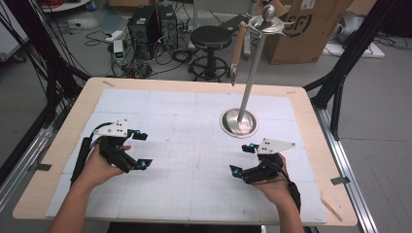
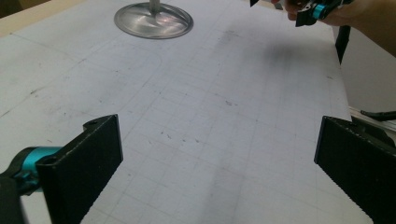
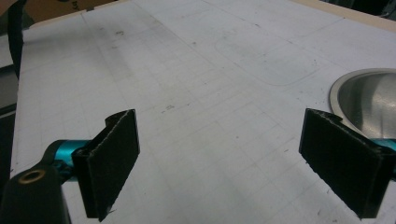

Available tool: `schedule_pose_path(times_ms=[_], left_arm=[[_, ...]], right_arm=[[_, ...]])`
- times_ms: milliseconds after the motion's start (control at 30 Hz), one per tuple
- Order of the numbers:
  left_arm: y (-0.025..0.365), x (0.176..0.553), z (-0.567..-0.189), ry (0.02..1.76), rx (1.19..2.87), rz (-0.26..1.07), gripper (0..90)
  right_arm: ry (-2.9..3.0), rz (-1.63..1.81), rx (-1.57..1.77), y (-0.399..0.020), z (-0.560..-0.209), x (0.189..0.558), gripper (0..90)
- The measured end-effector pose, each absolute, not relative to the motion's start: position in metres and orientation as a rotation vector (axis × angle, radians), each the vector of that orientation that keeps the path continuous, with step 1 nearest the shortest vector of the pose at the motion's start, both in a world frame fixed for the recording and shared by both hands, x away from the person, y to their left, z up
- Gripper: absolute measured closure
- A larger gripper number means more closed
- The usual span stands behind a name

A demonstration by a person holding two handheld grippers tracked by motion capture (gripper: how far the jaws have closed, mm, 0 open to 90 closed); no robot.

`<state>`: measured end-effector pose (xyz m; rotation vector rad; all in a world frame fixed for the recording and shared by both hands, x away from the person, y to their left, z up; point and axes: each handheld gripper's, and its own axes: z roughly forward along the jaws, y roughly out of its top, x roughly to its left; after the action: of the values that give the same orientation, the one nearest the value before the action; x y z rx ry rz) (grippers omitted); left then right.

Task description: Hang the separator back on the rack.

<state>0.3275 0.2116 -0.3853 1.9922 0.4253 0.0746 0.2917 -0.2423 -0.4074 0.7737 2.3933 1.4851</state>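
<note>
A metal stand (image 1: 251,80) rises from a round base (image 1: 238,123) on the white gridded mat at the back right. From its top hook hangs a wooden-handled utensil (image 1: 237,47). My left gripper (image 1: 143,149) rests low over the mat at the left, open, with nothing between its jaws (image 2: 219,163). My right gripper (image 1: 243,158) stands open and empty at the right, just in front of the base (image 3: 364,100). In the left gripper view the base (image 2: 154,21) lies far ahead and the right gripper (image 2: 313,11) sits at the top right. The right gripper (image 3: 219,163) has bare mat between its jaws.
The white mat (image 1: 194,145) covers most of the wooden table (image 1: 311,121). Beyond the far edge, on the floor, stand a black stool (image 1: 210,39), computer towers (image 1: 145,29) with cables and a cardboard box (image 1: 306,29). Black frame posts flank the table.
</note>
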Motion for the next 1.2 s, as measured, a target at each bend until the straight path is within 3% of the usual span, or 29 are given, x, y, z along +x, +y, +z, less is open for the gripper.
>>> schedule_pose_path(times_ms=[1200], left_arm=[[0.221, 0.329, -0.392, 0.461, 1.956, 0.077, 1.6]], right_arm=[[2.399, 1.469, 0.767, -0.240, -0.408, 0.291, 10.9]])
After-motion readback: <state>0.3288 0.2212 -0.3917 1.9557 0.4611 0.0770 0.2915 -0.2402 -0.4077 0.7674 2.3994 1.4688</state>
